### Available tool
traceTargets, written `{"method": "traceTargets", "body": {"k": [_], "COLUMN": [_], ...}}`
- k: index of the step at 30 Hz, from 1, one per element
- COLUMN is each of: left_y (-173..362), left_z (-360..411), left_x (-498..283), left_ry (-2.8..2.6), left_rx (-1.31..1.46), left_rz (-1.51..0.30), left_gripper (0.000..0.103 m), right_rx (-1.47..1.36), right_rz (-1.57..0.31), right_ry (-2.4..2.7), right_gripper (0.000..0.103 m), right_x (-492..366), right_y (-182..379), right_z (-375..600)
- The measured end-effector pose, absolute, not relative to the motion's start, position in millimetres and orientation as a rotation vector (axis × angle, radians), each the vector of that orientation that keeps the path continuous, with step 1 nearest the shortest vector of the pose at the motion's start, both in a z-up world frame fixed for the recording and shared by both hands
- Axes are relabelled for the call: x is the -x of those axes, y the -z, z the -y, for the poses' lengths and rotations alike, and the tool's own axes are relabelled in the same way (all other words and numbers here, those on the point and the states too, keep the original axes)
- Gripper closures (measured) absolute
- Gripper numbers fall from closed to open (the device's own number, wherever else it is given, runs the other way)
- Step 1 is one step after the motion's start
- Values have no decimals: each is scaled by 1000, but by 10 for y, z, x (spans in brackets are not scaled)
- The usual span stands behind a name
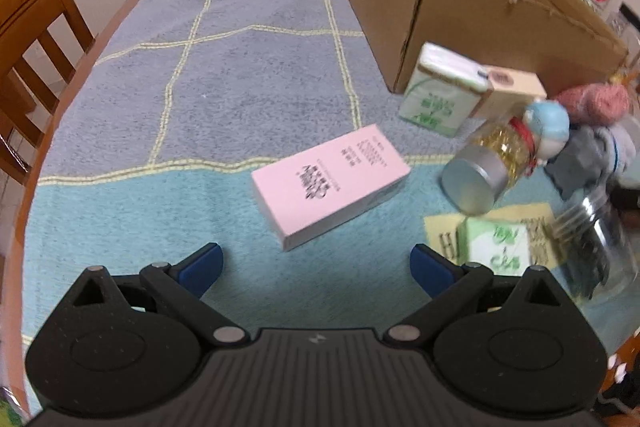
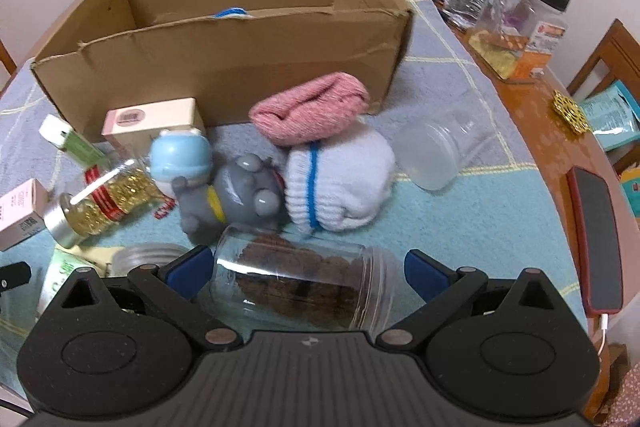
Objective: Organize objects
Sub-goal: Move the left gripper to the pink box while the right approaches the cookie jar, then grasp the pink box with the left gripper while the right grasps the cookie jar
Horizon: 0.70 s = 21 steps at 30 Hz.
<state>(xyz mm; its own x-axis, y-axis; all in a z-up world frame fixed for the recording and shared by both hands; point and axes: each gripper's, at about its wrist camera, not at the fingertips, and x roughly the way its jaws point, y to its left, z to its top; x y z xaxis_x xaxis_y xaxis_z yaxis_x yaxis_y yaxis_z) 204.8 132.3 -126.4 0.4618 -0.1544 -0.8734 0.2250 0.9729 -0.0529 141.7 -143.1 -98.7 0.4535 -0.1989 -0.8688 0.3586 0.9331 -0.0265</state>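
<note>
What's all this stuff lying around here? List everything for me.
cardboard box: 1, brown, open, back of towel
towel: 1, blue-grey and teal, covering table
pink box: 1, lying flat, mid-towel
green-white cartons: 2, one by the box, one nearer
beige box: 1, against cardboard box
gold-filled jar: 1, silver lid, on its side
glass jar: 1, clear, brown contents, between right gripper's fingers
empty jar: 1, clear, on its side
toys: 2, grey and light blue
rolled socks: 2, pink atop white
phone: 1, red case, right edge
left gripper: open
right gripper: open
</note>
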Motion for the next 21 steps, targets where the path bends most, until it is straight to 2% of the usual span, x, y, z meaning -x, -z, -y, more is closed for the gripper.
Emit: {"method": "traceTargets", "body": {"k": [10,21], "left_y": [1220,1260], "left_z": [-1257,-1261], "left_x": [-2292,-2407], "left_ry": [185,107], "left_rx": [57,8], "left_rz": [-1063,-1062], "left_gripper": [3,3], "right_rx": [-189,-182], "right_rz": [-1056,-1069], "right_ry": [370,362], "right_gripper": [0,0], "right_x": [-1408,-1476], "right_y": [1022,1035], "right_z": [1550,1567]}}
